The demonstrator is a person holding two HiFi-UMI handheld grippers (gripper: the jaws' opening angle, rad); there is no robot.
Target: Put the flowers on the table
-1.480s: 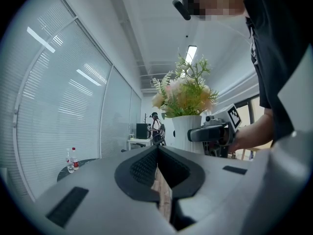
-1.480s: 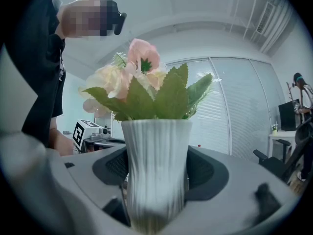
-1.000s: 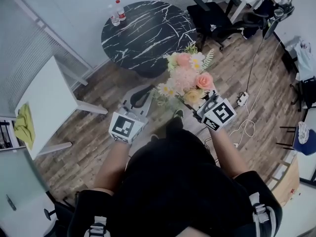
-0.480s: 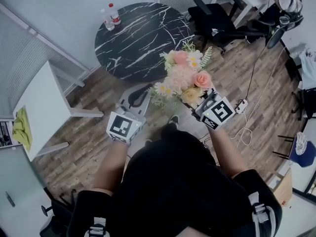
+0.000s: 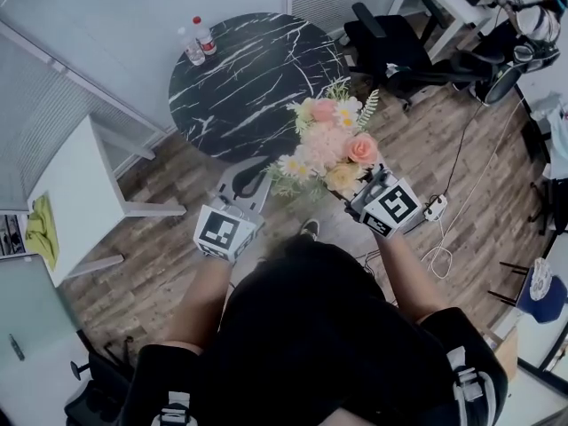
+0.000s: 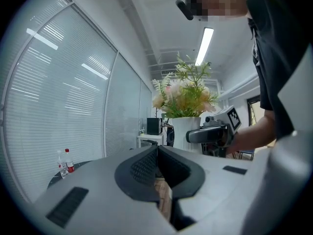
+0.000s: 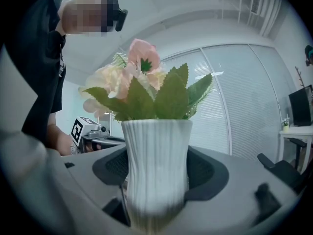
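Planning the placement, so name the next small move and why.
Probably carry the vase forward, upright, over the black marble table: the right tool is shut on it above wooden floor, short of the table; the left tool is shut, empty.

Floor: wood planks.
Furniture: round black marble tabletop; white desk beside it; black office chair.
Windows: blinds, daylight behind.
Light: ceiling strip lamp, lit.
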